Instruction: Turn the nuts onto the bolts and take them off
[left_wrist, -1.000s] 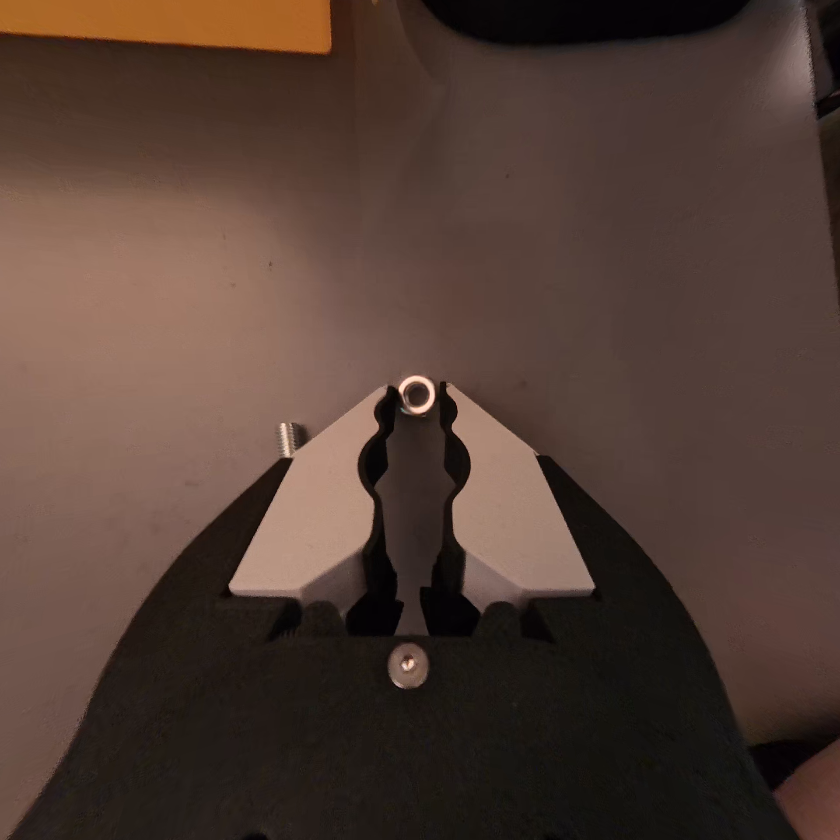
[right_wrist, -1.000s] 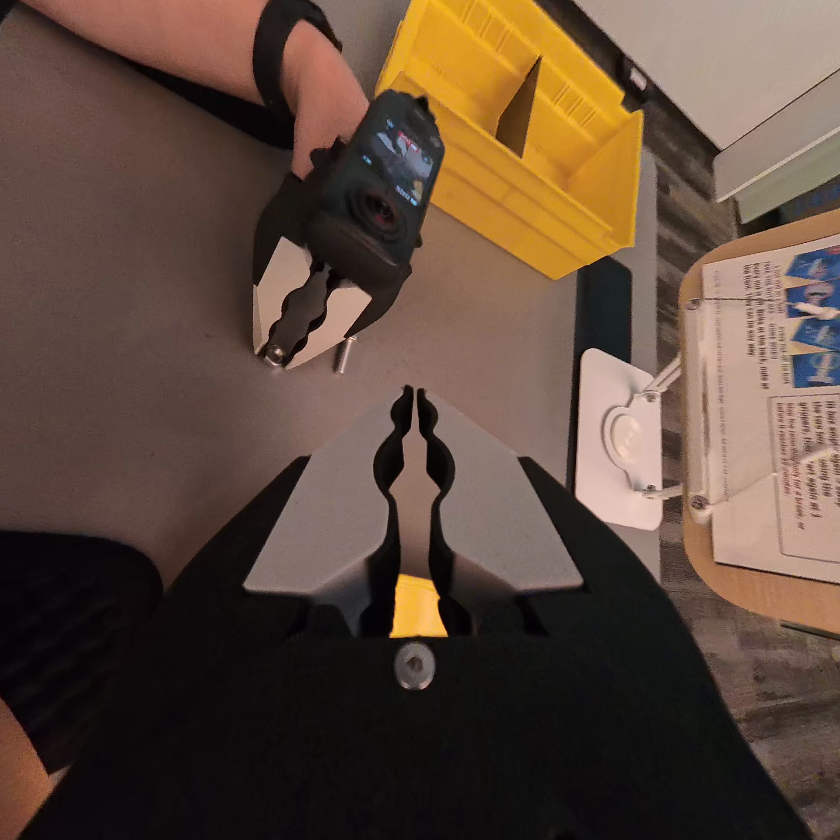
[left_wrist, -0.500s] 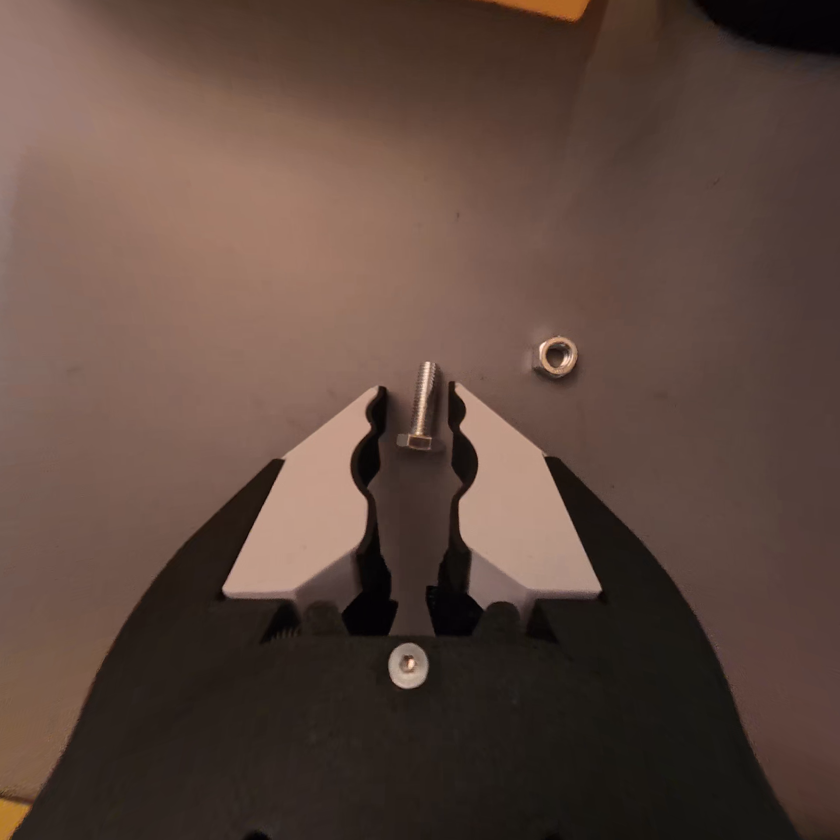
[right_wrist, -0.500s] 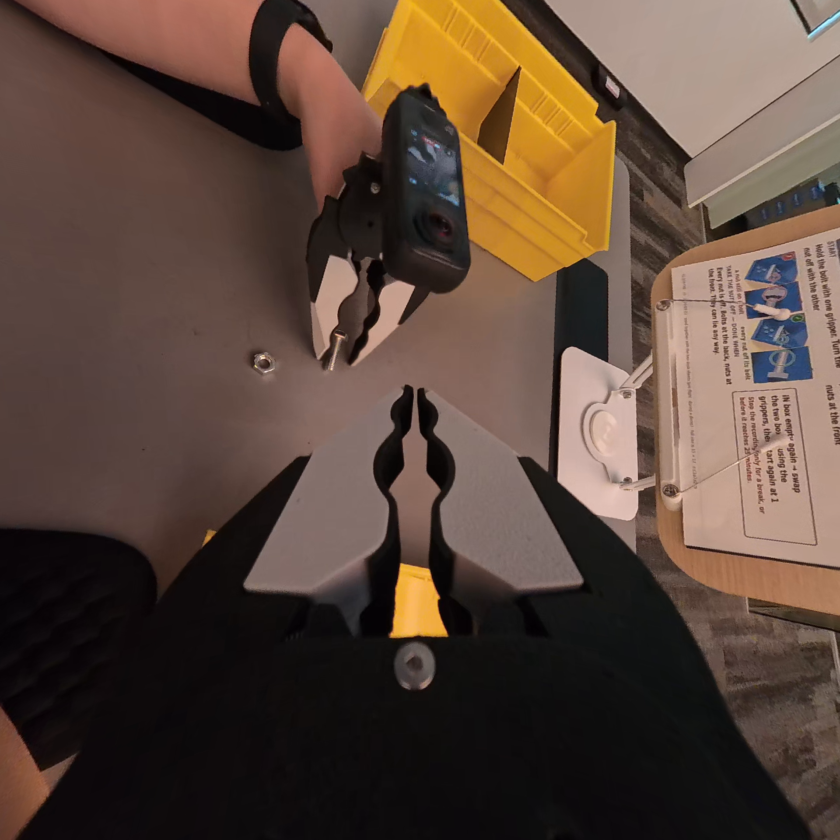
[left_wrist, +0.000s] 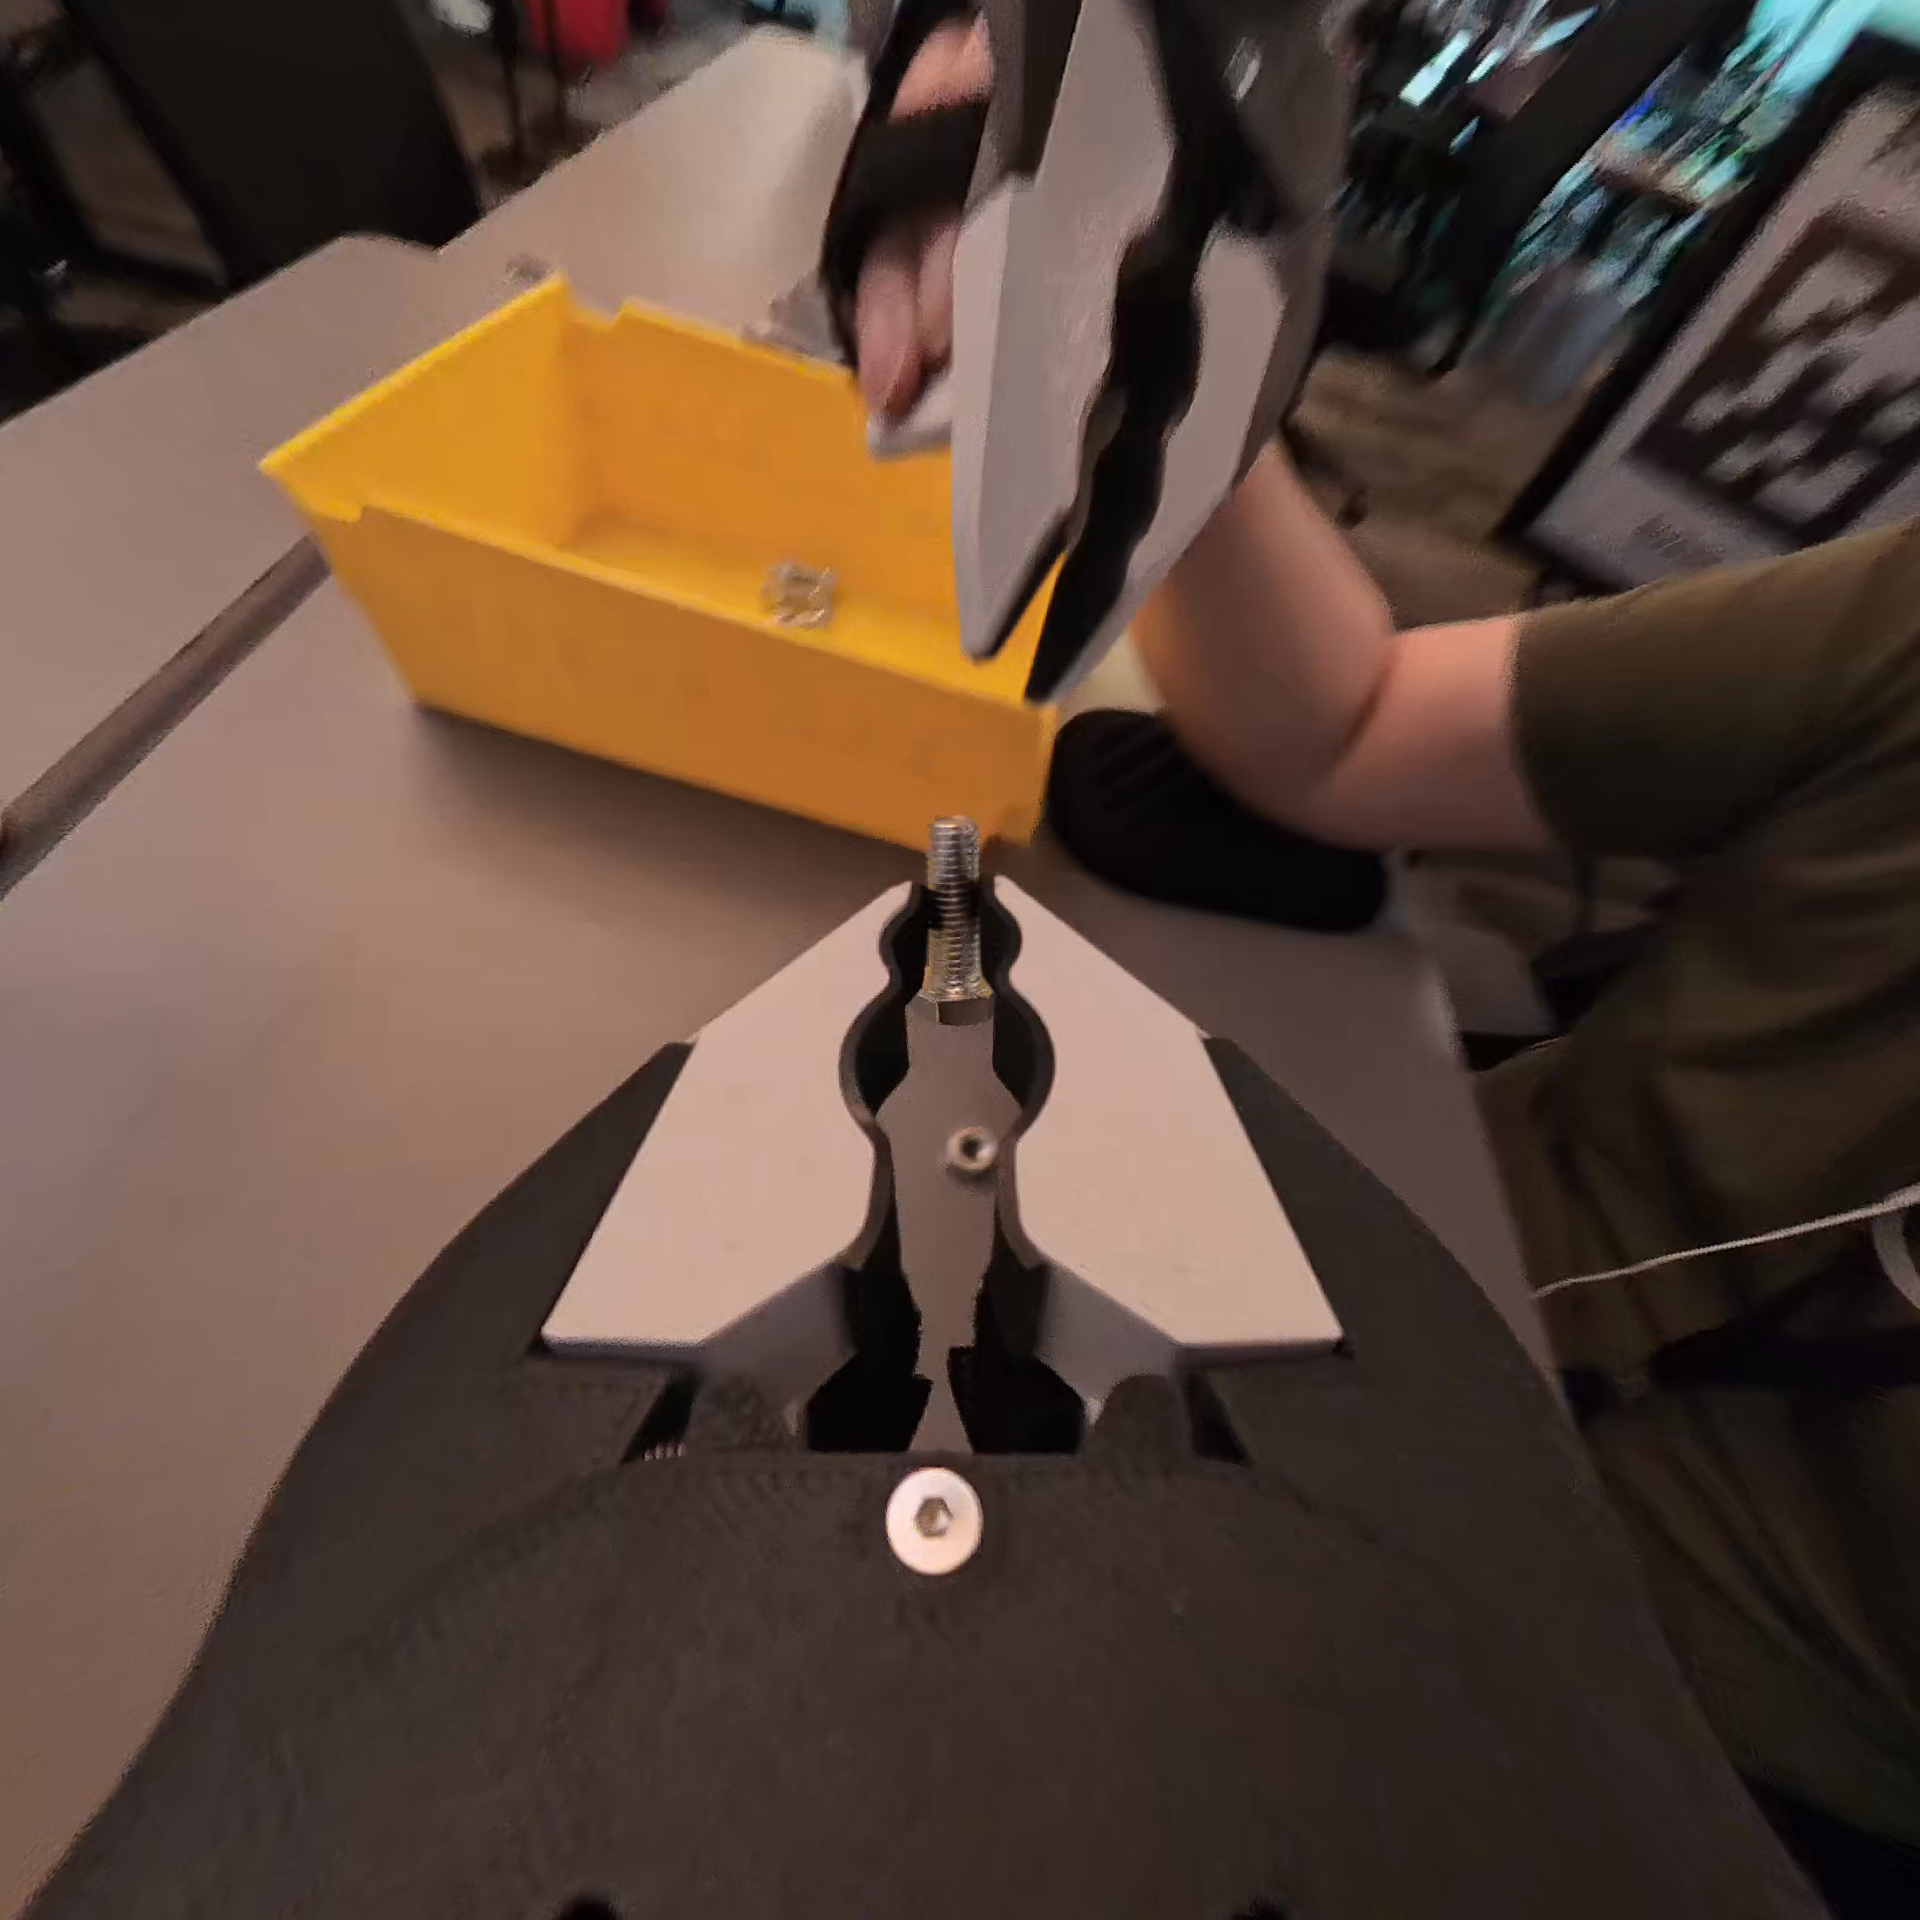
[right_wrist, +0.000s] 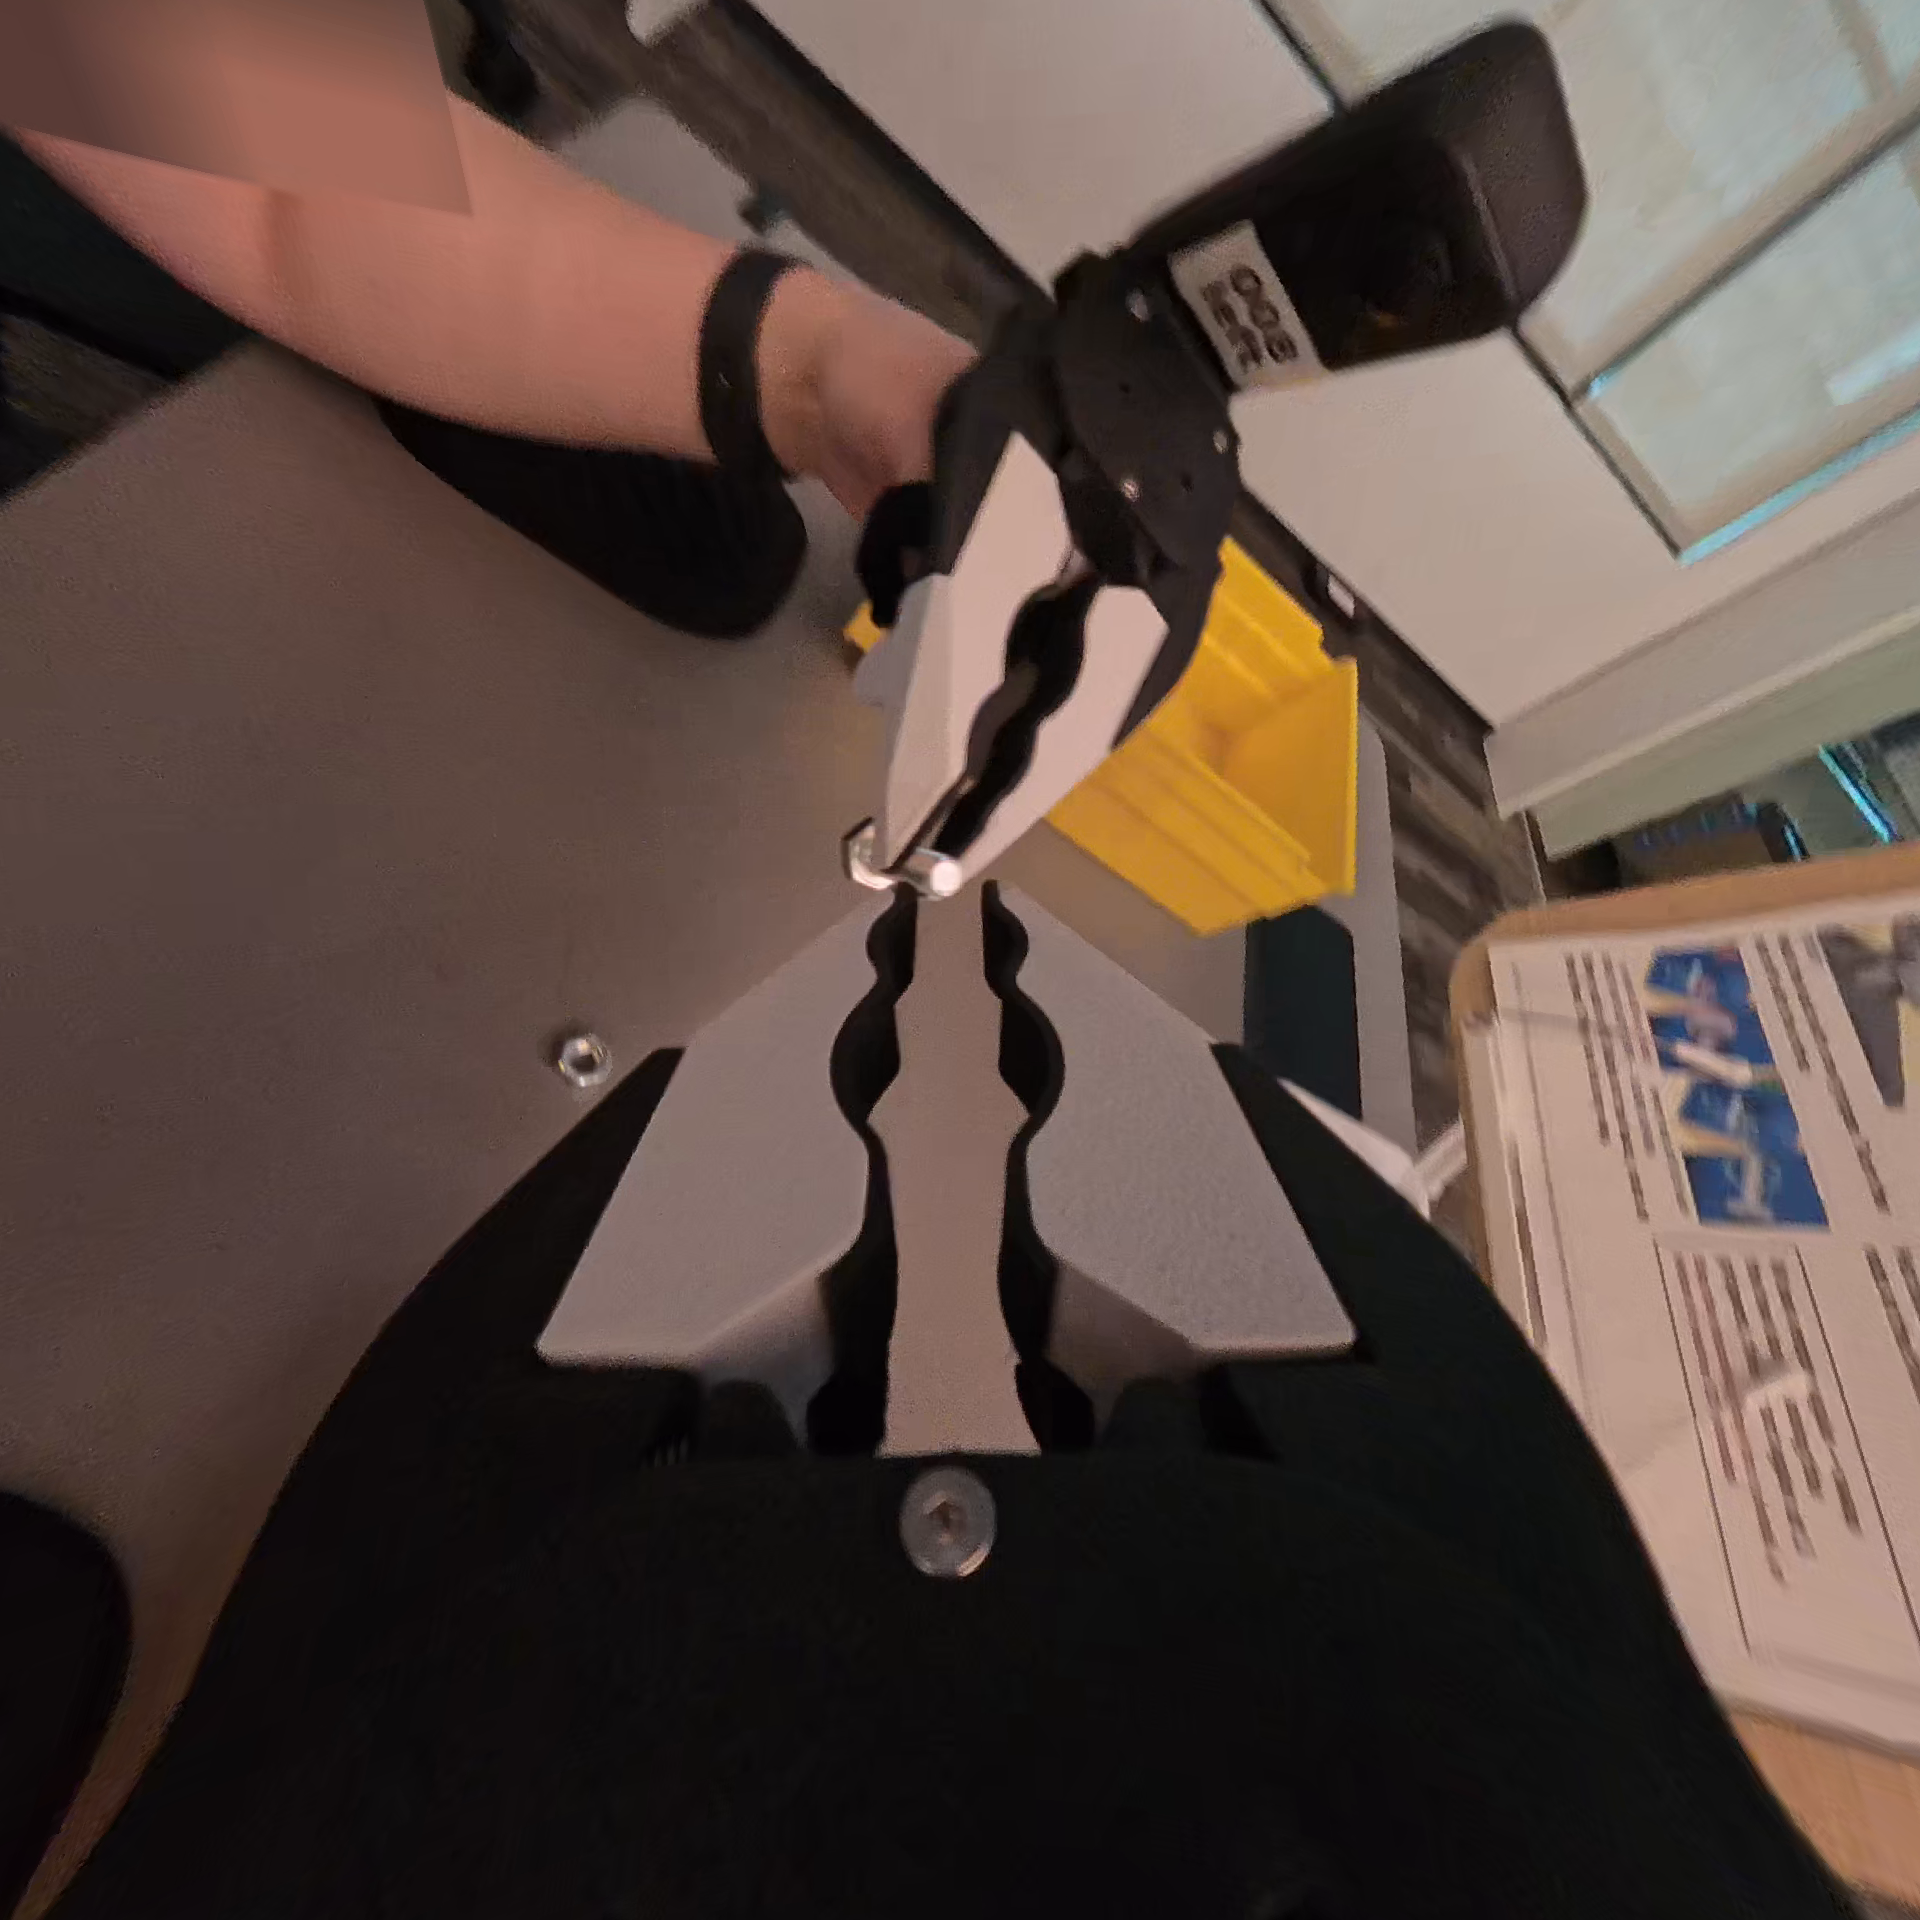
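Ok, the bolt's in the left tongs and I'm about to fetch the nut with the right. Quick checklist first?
1. Bolt held by left tongs: ok, clamped on the shank just ahead of the head.
2. Threaded end free: ok, it sticks out past the tips.
3. Right tongs empty and open: ok.
4. Nut reachable: ok, it lies flat on the table, hole up, nothing touching it.
5. Bolt grip tight enough for turning: cannot tell.

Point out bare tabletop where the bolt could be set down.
Free: the grey tabletop left of the loose steel nut, and between it and the black pad. Crowded: by the yellow plastic bin, where both grippers meet.
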